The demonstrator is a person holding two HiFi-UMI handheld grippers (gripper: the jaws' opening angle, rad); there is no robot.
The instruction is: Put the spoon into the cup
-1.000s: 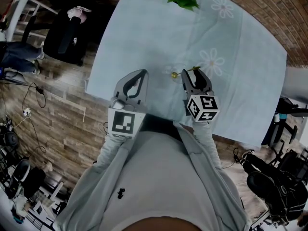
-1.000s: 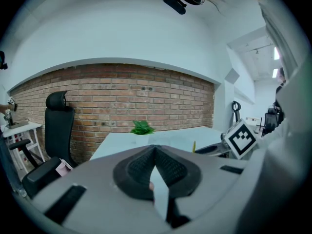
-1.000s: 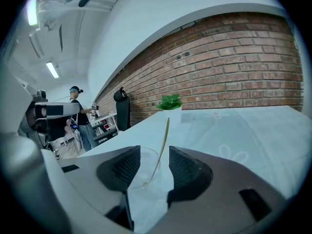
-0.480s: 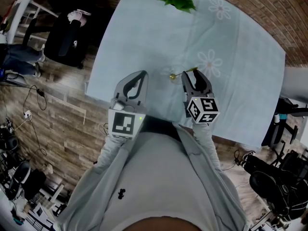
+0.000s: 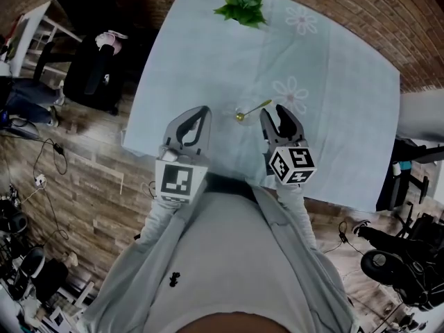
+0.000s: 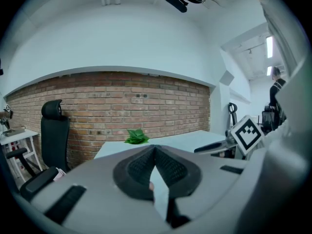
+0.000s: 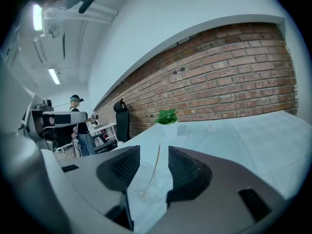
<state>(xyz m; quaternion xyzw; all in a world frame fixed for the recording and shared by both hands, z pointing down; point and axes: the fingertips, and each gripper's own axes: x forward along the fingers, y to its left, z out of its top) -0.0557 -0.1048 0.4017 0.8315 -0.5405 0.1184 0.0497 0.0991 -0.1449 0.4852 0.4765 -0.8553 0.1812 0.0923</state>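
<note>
1. Loosed since a second before, the spoon (image 5: 254, 107) no longer sat at the tips of the right gripper (image 5: 272, 113). It leaned on its own in the clear cup (image 5: 239, 114).
2. At the far left, off the table, a black office chair (image 5: 94, 54) stood on the wooden floor.
3. The left gripper (image 5: 201, 112) hung over the table's near edge, its jaws pressed together with nothing between them (image 6: 155, 147).
4. The cup (image 7: 139, 177) stood on the pale blue cloth (image 5: 333, 82) near the table's near edge, between the two grippers. The gold spoon (image 7: 156, 162) rested bowl down in it, handle slanting towards the right gripper.
5. The right gripper (image 7: 153, 152) was just behind the cup, jaws held apart, neither pad touching the spoon.
6. A small green plant (image 5: 241, 5) sat at the table's far edge.
</note>
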